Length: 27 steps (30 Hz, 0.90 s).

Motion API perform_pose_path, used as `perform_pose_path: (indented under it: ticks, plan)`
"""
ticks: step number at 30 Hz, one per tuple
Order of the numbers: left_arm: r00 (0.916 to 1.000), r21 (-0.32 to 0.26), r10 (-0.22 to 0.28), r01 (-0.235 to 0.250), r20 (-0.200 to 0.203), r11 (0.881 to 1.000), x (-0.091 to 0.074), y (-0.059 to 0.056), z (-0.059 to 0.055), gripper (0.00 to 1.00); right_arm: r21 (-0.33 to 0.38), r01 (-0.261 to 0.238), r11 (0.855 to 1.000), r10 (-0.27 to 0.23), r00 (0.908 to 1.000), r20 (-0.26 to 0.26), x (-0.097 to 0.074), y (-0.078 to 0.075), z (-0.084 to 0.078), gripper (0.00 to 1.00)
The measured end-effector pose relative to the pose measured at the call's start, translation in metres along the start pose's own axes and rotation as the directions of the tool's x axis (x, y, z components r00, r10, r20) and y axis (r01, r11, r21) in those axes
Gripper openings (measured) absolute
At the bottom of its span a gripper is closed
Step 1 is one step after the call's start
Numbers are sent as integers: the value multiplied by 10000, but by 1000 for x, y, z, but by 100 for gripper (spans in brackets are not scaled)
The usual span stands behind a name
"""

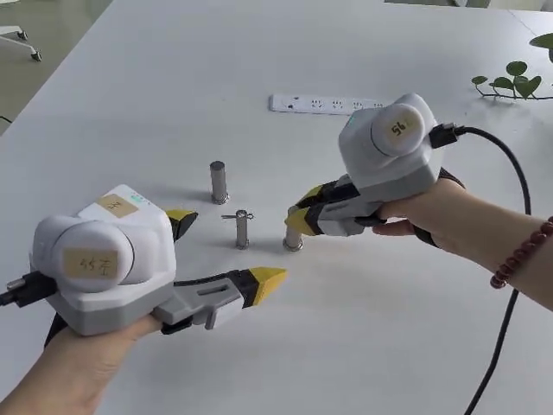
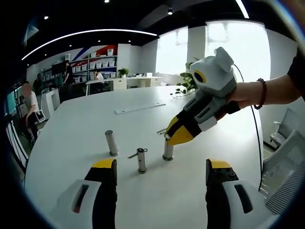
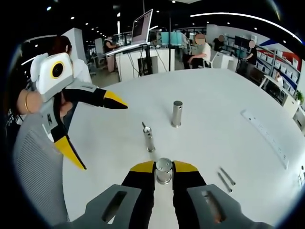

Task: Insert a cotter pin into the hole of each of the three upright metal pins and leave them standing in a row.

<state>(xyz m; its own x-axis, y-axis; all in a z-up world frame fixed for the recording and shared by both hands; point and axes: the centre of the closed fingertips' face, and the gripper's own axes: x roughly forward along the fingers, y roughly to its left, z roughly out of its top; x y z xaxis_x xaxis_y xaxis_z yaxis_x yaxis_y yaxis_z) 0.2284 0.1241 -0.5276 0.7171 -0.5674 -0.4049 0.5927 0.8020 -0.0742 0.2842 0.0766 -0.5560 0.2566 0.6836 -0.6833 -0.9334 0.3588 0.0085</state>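
1. Three metal pins upright in a row on white table (image 1: 371,346): far-left pin (image 1: 219,181), middle pin (image 1: 242,229), right pin (image 1: 294,238)
2. middle pin has cotter pin (image 1: 238,215) through its top hole
3. right gripper (image 3: 164,168) jaws pinch right pin
4. left gripper (image 1: 225,247) jaws spread wide, holding nothing, on near side of row
5. two loose cotter pins (image 3: 224,178) lie flat on table

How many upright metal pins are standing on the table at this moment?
3. The far-left pin stands alone; the middle pin carries a cotter pin; the third pin is held between the right gripper's jaws.
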Motion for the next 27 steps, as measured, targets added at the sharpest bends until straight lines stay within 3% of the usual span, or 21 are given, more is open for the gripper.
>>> perform_pose_path:
  ticks: [8,27]
  plan:
    - [10000,82,18,-18,12,10000,0,-1,0,76,-98,-103,9999,102,9999,-109,-5,13,-5,8]
    - [10000,106,-16,15,20,9999,-2,-4,0,75,-230,-130,9996,126,9998,-175,-7,14,-12,8]
